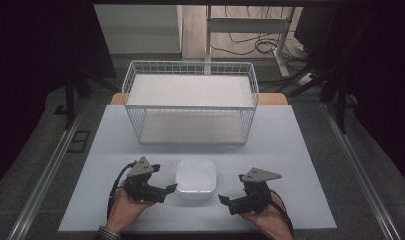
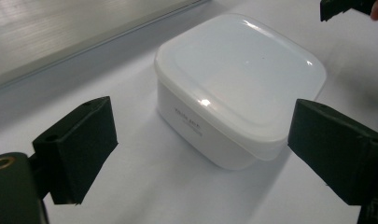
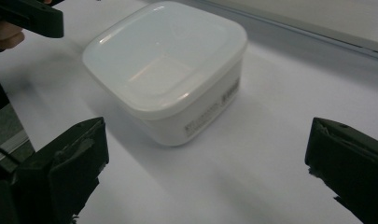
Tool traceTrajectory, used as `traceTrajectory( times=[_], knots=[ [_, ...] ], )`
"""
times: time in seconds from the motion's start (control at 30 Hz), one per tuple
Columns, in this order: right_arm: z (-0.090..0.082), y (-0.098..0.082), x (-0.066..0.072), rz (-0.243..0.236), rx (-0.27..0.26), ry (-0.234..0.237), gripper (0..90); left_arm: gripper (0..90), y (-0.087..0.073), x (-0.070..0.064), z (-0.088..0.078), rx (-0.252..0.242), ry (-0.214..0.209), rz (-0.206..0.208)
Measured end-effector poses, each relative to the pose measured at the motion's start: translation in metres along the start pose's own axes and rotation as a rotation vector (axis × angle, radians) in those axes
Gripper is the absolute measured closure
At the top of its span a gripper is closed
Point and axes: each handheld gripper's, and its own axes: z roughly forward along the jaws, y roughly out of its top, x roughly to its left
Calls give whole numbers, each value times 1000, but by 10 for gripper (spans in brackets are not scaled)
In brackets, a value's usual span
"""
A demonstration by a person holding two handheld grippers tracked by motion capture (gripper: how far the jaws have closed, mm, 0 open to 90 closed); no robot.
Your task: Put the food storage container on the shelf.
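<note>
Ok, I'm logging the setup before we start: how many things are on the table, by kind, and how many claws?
White lidded container: 1
White wire shelf rack: 1
Hand-held claws, left claw and right claw, both open: 2
Total: 4

A glossy, smooth white plastic container (image 2: pixel 233 88) with a translucent lid is seen on the matt white table (image 1: pixel 290 150). The far basket (image 1: pixel 190 100) is made of white-coated wire. Both tools' jaws look matt black.
</note>
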Motion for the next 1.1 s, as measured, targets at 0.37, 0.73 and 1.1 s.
traceTrajectory(
  times=[0.37, 0.73, 1.1],
  knots=[
    [29, 35, 5, -58, 30, 0, 56, 111, 17, 1, 14, 17, -23, 27],
    [60, 43, -1, -52, 50, -13, 65, 95, 17, 9, 39, 49, -15, 14],
    [60, 30, -6, 66, 99, 138, 150, 104, 7, 2, 44, 80, -166, -34]
  ],
)
